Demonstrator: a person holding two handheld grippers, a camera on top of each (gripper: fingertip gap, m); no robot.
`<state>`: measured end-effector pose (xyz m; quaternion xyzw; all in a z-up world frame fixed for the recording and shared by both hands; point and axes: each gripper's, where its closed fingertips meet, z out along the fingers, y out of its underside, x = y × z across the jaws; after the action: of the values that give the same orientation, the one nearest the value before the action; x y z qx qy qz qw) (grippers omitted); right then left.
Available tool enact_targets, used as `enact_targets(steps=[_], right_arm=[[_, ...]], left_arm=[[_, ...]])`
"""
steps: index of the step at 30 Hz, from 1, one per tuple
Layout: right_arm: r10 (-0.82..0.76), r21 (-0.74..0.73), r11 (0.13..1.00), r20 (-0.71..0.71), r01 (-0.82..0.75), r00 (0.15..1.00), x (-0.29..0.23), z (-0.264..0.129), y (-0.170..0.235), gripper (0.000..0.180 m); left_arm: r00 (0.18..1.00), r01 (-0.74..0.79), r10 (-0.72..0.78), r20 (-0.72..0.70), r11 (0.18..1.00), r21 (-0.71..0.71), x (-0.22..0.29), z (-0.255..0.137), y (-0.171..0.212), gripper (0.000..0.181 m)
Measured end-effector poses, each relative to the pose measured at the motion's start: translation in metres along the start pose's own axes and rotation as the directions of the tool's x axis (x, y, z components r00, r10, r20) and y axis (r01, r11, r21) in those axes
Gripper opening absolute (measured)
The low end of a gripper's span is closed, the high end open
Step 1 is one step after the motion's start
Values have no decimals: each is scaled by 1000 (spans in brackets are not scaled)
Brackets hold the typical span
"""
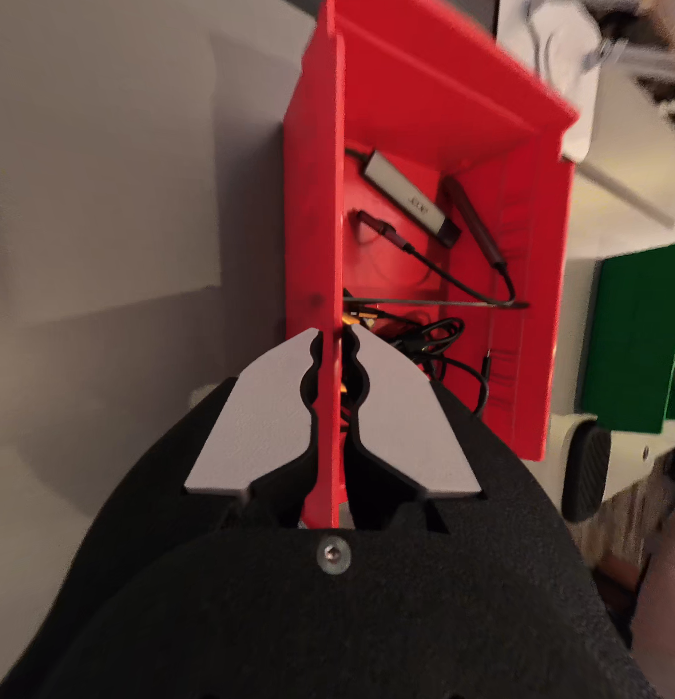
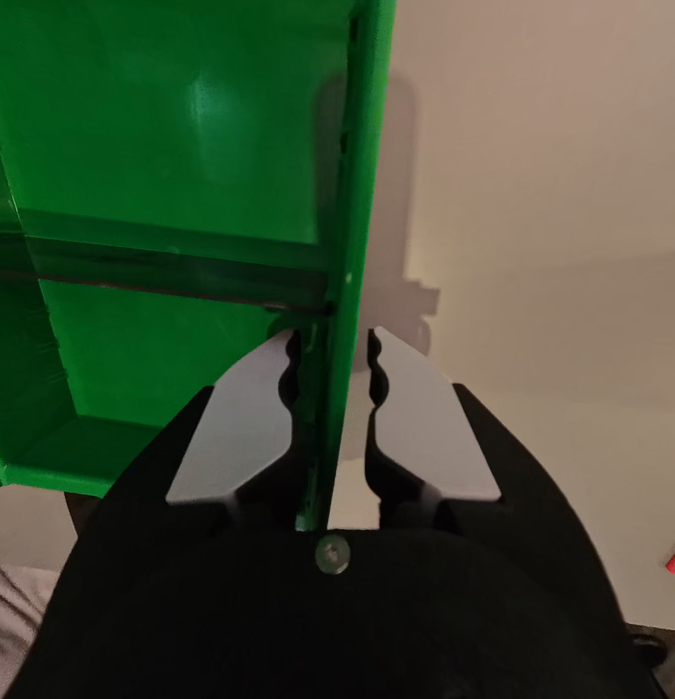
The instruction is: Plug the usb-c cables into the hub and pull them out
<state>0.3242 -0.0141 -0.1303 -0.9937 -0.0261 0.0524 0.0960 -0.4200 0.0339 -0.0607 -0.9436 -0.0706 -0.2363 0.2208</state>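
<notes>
Nearest to us, our left claw [image 1: 334, 334] is clamped on the side wall of a red bin [image 1: 415, 98], one finger outside the wall and one inside. Just past the inner finger lies a tangle of black cables [image 1: 438, 340] on the bin floor, some with orange-tipped ends. Farther in, a silver hub [image 1: 404, 193] lies diagonally, with a dark adapter [image 1: 473, 223] beside it and a cable plug [image 1: 381, 229] near its lower side; nothing looks plugged into the hub's near end, though blur makes this uncertain. Beyond the red bin stands a green bin [image 1: 630, 340] on the pale table [image 1: 101, 189].

Our right claw [image 2: 334, 333] straddles the green bin's [image 2: 158, 151] side wall; the inner finger touches it, the outer stands slightly apart.
</notes>
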Motion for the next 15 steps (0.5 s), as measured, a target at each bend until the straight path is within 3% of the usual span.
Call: enact_targets(steps=[5, 9, 11, 13, 15], right_arm=[[-35, 175, 984, -40, 41, 999, 0, -35, -13, 47], [-25, 464, 882, -128, 82, 991, -9, -101, -41, 53], [-51, 671, 728, -156, 144, 986, -35, -150, -63, 57], [-90, 842, 506, -164, 186, 982, -75, -204, -81, 61], [-159, 934, 290, -167, 208, 973, -123, -247, -89, 64]], left_arm=[[998, -62, 63, 7, 946, 317, 18, -60, -34, 9], [947, -279, 321, 35, 760, 587, 78, -111, -60, 20], [871, -392, 489, 49, 630, 670, 118, -123, -61, 32], [762, -484, 646, 55, 511, 710, 156, -119, -49, 47], [613, -602, 788, 50, 426, 675, 188, -99, -24, 40]])
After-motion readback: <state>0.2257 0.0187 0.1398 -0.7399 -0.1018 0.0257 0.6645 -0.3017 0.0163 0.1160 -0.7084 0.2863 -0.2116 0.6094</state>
